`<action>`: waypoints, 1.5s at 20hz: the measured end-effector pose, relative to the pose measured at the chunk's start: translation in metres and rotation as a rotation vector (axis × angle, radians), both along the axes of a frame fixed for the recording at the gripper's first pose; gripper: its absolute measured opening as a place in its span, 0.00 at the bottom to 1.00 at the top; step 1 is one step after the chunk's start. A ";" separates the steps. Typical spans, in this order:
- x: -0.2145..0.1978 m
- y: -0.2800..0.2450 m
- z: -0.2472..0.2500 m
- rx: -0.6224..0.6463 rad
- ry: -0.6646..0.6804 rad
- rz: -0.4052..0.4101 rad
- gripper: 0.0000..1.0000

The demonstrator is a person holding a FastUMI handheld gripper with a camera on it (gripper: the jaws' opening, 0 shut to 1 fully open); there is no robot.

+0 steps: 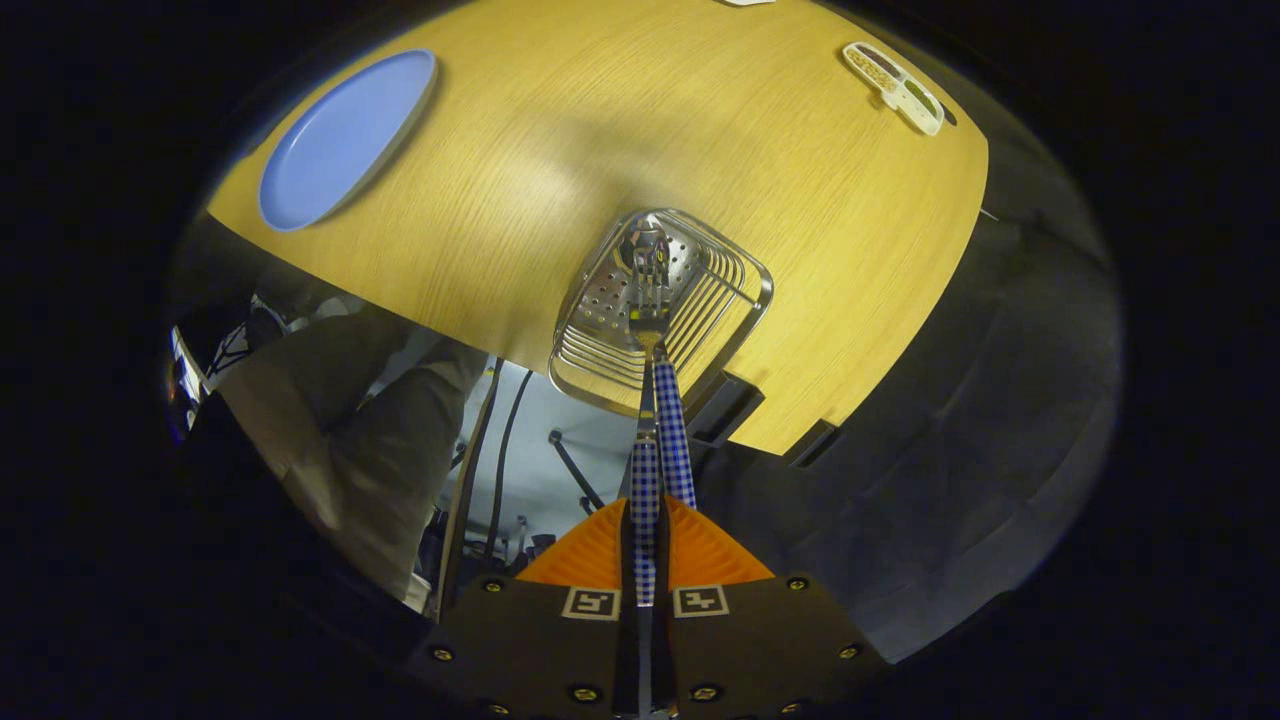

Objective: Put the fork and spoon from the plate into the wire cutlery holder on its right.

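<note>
I look straight down into the wire cutlery holder [662, 305], which stands near the wooden table's [560, 130] near edge. My gripper [648, 545] is shut on the blue-checked handle of the spoon [645, 500]. Its thin metal neck runs down into the holder, where the bowl shows at the perforated bottom. The orange fingers [590, 555] press on the handle from both sides. The fork [672, 440], with the same checked handle, stands in the holder beside the spoon, its tines down. The blue plate [345, 140] lies bare, far off to the holder's left.
A small white two-part dish [893, 87] sits at the table's far right. A person's trouser legs [350, 440] stand close to the table edge on the left. Cables and a pale floor [540, 470] show below the table edge.
</note>
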State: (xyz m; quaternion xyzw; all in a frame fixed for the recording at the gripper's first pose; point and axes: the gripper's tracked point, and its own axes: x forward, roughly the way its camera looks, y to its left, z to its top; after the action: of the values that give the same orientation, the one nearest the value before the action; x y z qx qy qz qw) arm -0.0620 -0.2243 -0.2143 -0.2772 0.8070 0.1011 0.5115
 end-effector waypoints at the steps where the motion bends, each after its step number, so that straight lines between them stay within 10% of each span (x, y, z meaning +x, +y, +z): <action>1: 0.001 -0.001 0.001 -0.004 0.012 0.010 0.05; 14: 0.025 -0.002 0.003 -0.058 0.026 0.078 0.13; 21: 0.034 0.010 0.027 -0.004 -0.161 0.032 0.99; 30: 0.033 0.094 0.054 0.249 -0.587 -0.078 0.97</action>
State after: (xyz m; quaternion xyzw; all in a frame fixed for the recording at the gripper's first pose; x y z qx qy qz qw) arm -0.0289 -0.1307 -0.1602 -0.1987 0.6164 0.0951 0.7560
